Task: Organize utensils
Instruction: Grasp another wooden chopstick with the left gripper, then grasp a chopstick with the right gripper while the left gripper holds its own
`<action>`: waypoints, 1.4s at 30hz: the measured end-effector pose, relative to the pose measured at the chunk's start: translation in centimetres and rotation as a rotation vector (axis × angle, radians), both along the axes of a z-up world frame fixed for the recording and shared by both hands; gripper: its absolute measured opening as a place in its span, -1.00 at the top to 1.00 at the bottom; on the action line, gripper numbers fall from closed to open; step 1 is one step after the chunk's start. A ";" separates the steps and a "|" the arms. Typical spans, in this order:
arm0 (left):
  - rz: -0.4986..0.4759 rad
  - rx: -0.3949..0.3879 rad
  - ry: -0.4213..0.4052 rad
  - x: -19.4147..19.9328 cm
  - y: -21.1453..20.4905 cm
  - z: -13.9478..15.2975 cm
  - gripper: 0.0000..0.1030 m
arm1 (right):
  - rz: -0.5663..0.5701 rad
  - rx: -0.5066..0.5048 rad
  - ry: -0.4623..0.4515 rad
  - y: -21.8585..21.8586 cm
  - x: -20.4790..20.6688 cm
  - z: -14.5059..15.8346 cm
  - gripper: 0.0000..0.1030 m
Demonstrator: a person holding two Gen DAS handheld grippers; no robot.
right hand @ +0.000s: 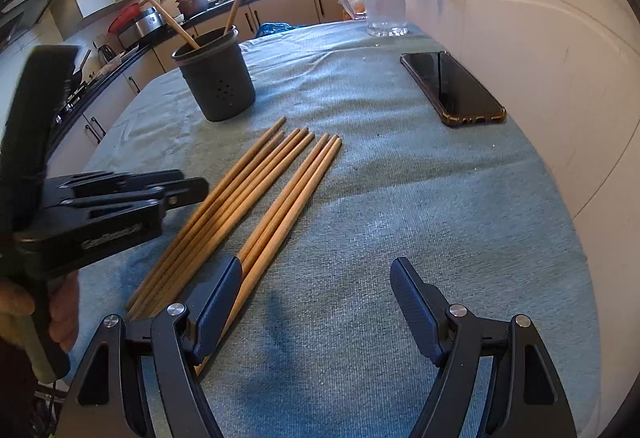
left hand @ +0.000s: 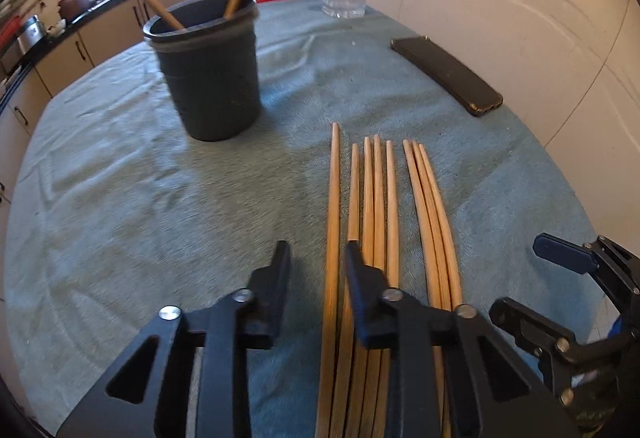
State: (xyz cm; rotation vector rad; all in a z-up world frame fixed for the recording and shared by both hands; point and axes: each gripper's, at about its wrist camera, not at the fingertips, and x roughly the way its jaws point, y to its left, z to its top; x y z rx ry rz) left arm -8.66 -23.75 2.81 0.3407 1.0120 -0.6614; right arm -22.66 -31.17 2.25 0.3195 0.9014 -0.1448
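Wooden chopsticks (right hand: 256, 198) lie flat in a row, tips toward the dark round plastic holder (right hand: 216, 78). Your left gripper (left hand: 316, 258) straddles one chopstick, jaws narrowed, pads not visibly pressing; your right gripper (right hand: 316, 274) is spread wide, its fingers empty.

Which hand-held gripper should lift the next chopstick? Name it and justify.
Left. The left hand-held gripper already straddles the leftmost chopstick of the row, fingers narrowed around it. The right hand-held gripper stands wide open over bare cloth.

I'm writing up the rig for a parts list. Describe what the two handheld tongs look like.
Both are matte black, angular linkage frames with triangular cut-outs and round silver pivot pins. The left tongs end in short, narrow black fingers; seen from the other camera, their side bears embossed lettering too blurred to read. The right tongs carry longer, flat, dark blue textured pads. No cables or sleeves are visible.
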 end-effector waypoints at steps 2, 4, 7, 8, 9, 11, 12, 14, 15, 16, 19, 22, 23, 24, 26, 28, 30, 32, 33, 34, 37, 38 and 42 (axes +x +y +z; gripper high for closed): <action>-0.001 0.013 0.013 0.3 -0.4 -0.5 0.69 | -0.001 0.006 0.002 -0.2 0.1 -0.1 -0.57; 0.001 0.023 0.021 0.6 -0.6 -1.0 0.69 | 0.000 0.008 0.002 -0.3 0.2 -0.2 -0.57; -0.003 0.036 0.005 0.8 -1.2 -1.2 0.69 | 0.004 0.012 0.001 -0.3 0.4 -0.3 -0.57; -0.006 0.041 0.004 1.0 -1.5 -1.2 0.69 | 0.005 0.013 0.003 -0.2 0.5 -0.4 -0.57; -0.007 0.044 0.003 1.0 -1.7 -1.2 0.69 | 0.005 0.014 0.005 -0.2 0.5 -0.4 -0.57; -0.003 0.047 0.003 1.3 -1.8 -1.2 0.72 | 0.006 0.019 0.009 -0.1 0.8 -0.6 -0.57; 0.010 0.052 0.002 1.5 -1.6 -1.2 0.83 | 0.006 0.018 0.011 -0.1 0.8 -0.7 -0.57; 0.032 0.044 0.018 1.9 -1.2 -1.2 0.86 | 0.005 0.014 0.016 -0.1 0.9 -0.8 -0.57; 0.046 0.034 0.035 2.0 -0.8 -1.1 0.86 | 0.007 0.011 0.018 0.0 0.9 -0.9 -0.57; 0.058 0.029 0.047 2.1 -0.3 -1.1 0.86 | 0.011 0.005 0.019 0.0 0.9 -0.9 -0.55; 0.089 0.024 0.064 2.2 1.0 -1.1 0.86 | 0.024 -0.022 0.025 0.4 1.3 -0.9 -0.47; 0.106 0.012 0.071 2.1 2.2 -1.1 0.86 | 0.030 -0.064 0.043 1.0 1.9 -1.2 -0.41; 0.110 0.006 0.073 2.1 2.4 -1.2 0.86 | 0.028 -0.078 0.045 1.2 2.0 -1.3 -0.41; 0.114 -0.001 0.077 2.1 2.7 -1.2 0.86 | 0.028 -0.084 0.043 1.3 2.2 -1.2 -0.41; 0.116 -0.011 0.077 2.1 2.9 -1.3 0.86 | 0.024 -0.097 0.049 1.5 2.6 -1.2 -0.36; 0.118 -0.018 0.077 2.0 3.1 -1.3 0.86 | 0.011 -0.107 0.057 1.5 2.9 -1.2 -0.20; 0.124 -0.025 0.082 2.1 3.0 -1.5 0.86 | 0.005 -0.120 0.077 1.5 3.2 -1.3 -0.13; 0.129 -0.029 0.087 1.9 3.3 -1.4 0.86 | 0.019 -0.150 0.090 1.8 3.4 -1.3 -0.12; 0.137 -0.033 0.096 1.9 3.5 -1.4 0.86 | 0.024 -0.162 0.095 1.9 3.4 -1.4 -0.12; 0.145 -0.036 0.105 1.8 3.8 -1.4 0.86 | 0.028 -0.173 0.104 2.0 3.5 -1.3 -0.09; 0.164 -0.048 0.150 1.6 5.1 -1.2 0.86 | 0.032 -0.167 0.131 1.5 3.6 -1.1 0.01; 0.170 -0.047 0.167 1.6 5.3 -1.1 0.86 | 0.030 -0.154 0.141 1.0 3.6 -1.0 0.01; 0.168 -0.038 0.233 2.4 5.8 -1.0 0.86 | 0.029 -0.110 0.174 -0.8 3.8 -0.9 0.01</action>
